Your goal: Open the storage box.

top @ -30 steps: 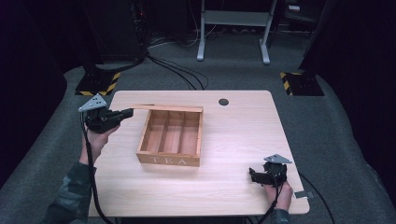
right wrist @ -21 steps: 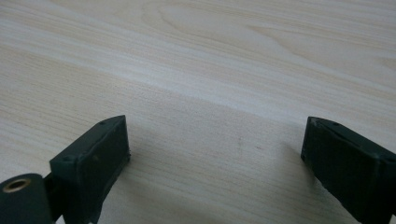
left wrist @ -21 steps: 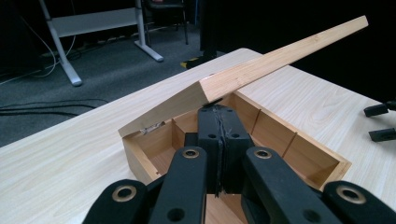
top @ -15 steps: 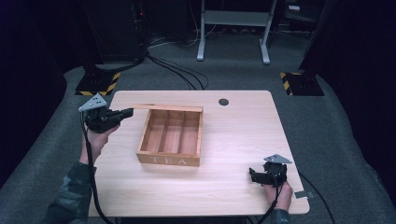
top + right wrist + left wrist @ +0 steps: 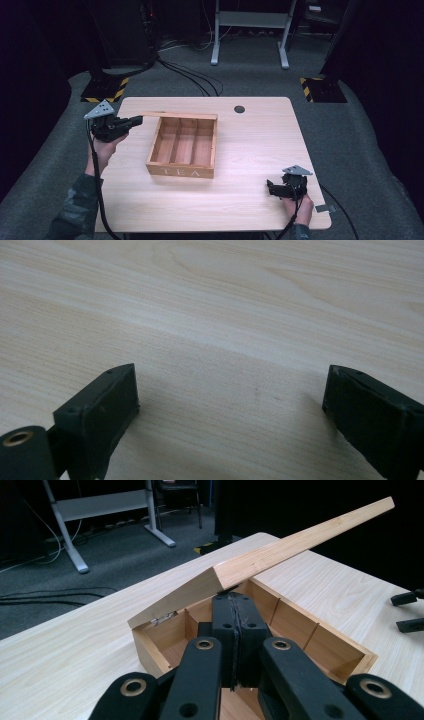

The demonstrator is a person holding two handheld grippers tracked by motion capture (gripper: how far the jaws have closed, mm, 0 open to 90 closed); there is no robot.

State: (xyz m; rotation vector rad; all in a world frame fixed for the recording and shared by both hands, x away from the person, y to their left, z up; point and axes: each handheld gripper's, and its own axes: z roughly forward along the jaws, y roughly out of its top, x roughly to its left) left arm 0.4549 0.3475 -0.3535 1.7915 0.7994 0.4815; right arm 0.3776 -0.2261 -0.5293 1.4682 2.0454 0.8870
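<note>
A wooden box (image 5: 184,150) marked TEA stands at the middle of the table (image 5: 260,140), with three bare compartments. Its hinged lid (image 5: 176,115) is raised at the back edge. My left gripper (image 5: 137,120) hovers at the box's back left corner, jaws shut together with nothing between them. In the left gripper view the closed tips of my left gripper (image 5: 233,597) sit right under the corner of the tilted lid (image 5: 280,555), above the box (image 5: 320,640). My right gripper (image 5: 270,188) rests near the front right of the table, open; my right gripper (image 5: 230,390) has bare tabletop between its jaws.
A dark round cable hole (image 5: 239,109) lies in the table's far side. Behind the table are a white metal stand (image 5: 248,20), floor cables (image 5: 190,80) and striped black-and-yellow bases (image 5: 106,90). The right gripper's jaws (image 5: 407,612) show far off at the box's right.
</note>
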